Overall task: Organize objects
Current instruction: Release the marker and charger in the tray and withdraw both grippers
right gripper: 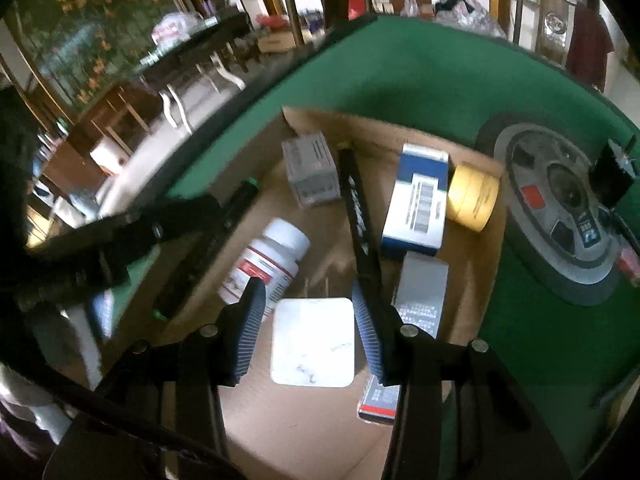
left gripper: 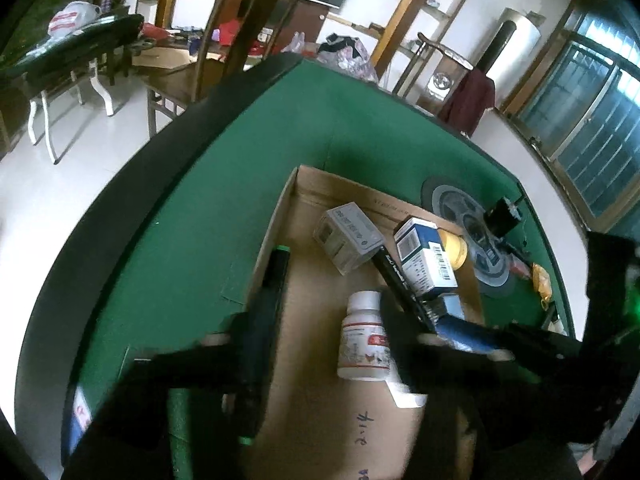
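A shallow cardboard tray (left gripper: 298, 292) (right gripper: 472, 264) lies on the green table. In it are a white pill bottle (left gripper: 364, 338) (right gripper: 268, 266), a grey box (left gripper: 348, 236) (right gripper: 310, 170), a blue and white box (left gripper: 426, 256) (right gripper: 418, 200), a long black marker (left gripper: 400, 284) (right gripper: 360, 220) and a yellow tape roll (right gripper: 474, 196). My right gripper (right gripper: 308, 312) is open, its blue pads either side of a white plug adapter (right gripper: 312, 342) lying in the tray. My left gripper (left gripper: 324, 312) is open over the tray, the pill bottle between its fingers, with a black green-tipped pen (left gripper: 272, 280) along its left finger.
A grey disc-shaped device (right gripper: 560, 208) (left gripper: 476, 236) with a small black box (right gripper: 610, 178) on it sits on the green felt right of the tray. A small red and blue box (right gripper: 380, 400) lies under my right finger. Chairs and cluttered tables stand beyond the table edge.
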Action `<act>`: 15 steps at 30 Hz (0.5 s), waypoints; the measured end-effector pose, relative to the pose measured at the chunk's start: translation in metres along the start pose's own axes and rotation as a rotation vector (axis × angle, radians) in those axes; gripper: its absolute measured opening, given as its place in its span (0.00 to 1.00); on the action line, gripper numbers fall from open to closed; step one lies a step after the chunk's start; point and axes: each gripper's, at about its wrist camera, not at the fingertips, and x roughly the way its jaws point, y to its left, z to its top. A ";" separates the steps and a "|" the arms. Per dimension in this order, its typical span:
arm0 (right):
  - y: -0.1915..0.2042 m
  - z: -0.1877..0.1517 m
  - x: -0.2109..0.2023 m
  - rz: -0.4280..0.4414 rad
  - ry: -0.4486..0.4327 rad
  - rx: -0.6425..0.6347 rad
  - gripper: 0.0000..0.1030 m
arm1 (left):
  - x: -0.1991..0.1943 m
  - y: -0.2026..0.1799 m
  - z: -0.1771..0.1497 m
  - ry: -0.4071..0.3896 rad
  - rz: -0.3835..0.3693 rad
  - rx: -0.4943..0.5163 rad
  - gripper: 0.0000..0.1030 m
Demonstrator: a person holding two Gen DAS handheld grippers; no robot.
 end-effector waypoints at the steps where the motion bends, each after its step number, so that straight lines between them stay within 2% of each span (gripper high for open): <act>1: -0.001 0.000 -0.007 0.001 -0.021 0.001 0.43 | -0.003 -0.002 0.000 -0.008 0.001 0.002 0.59; 4: -0.004 -0.005 -0.030 -0.023 -0.094 -0.005 0.51 | -0.013 -0.012 -0.005 -0.021 0.016 0.023 0.59; 7: -0.015 -0.017 -0.053 -0.056 -0.154 0.007 0.51 | -0.022 -0.029 -0.012 -0.041 0.041 0.052 0.59; 15: -0.057 -0.063 -0.089 -0.179 -0.286 0.134 0.58 | -0.050 -0.091 -0.045 -0.192 0.159 0.187 0.64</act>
